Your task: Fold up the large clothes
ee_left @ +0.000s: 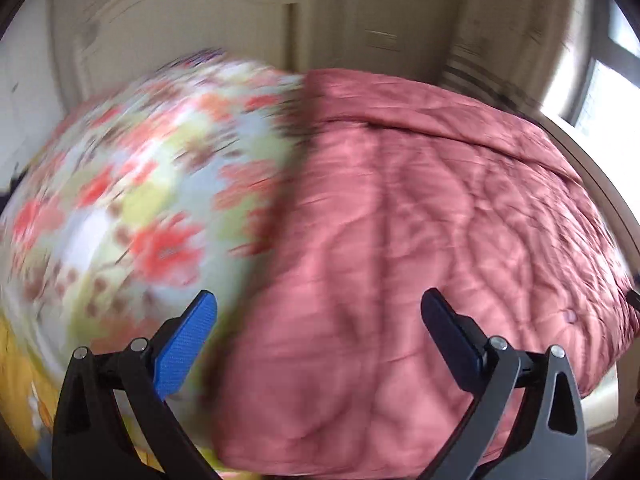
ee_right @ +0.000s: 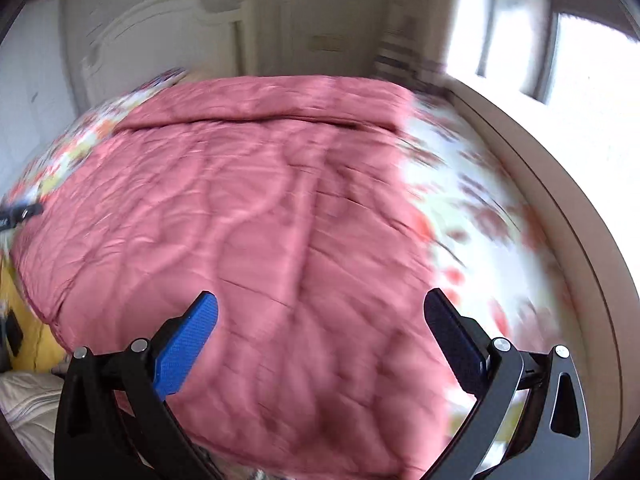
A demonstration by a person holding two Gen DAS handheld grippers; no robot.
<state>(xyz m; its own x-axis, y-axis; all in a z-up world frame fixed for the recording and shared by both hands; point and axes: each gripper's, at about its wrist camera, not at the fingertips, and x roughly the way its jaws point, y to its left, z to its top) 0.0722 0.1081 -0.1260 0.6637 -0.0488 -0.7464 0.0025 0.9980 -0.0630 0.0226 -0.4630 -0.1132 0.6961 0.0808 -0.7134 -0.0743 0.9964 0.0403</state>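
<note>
A large pink quilted blanket lies spread over a bed with a floral sheet; the far edge of the blanket is folded back. It also fills the right wrist view, with the floral sheet to its right. My left gripper is open and empty above the blanket's left edge. My right gripper is open and empty above the blanket's near middle. Both views are blurred by motion.
A cream headboard and wall stand behind the bed. A bright window is at the right, with the bed's wooden frame beneath it. Yellow fabric lies at the near left.
</note>
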